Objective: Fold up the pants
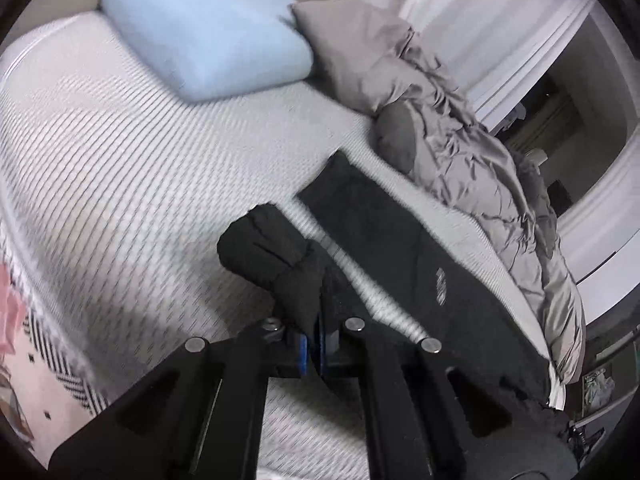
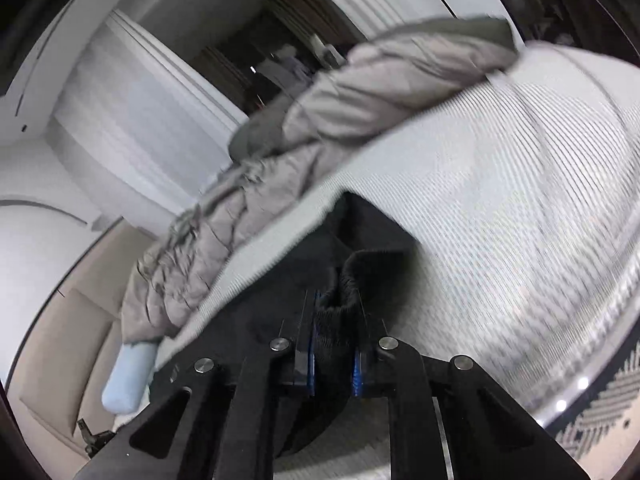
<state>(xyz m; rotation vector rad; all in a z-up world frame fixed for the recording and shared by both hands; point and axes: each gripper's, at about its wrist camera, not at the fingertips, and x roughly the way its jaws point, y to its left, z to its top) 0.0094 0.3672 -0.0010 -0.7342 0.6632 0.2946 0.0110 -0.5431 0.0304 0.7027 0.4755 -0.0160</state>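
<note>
Left tool [image 1: 314,344] clenched on a bunched cuff of the black pants [image 1: 420,264]. Right tool [image 2: 334,354] clenched on the ribbed waistband. Pants span the bed [image 1: 120,168], running toward 1 o'clock beside the grey duvet [image 1: 460,128].

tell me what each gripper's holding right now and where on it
Both grip the black pants. The left gripper pinches a bunched leg end; the right gripper is shut on a ribbed, elastic-looking edge, waistband or cuff unclear.
</note>
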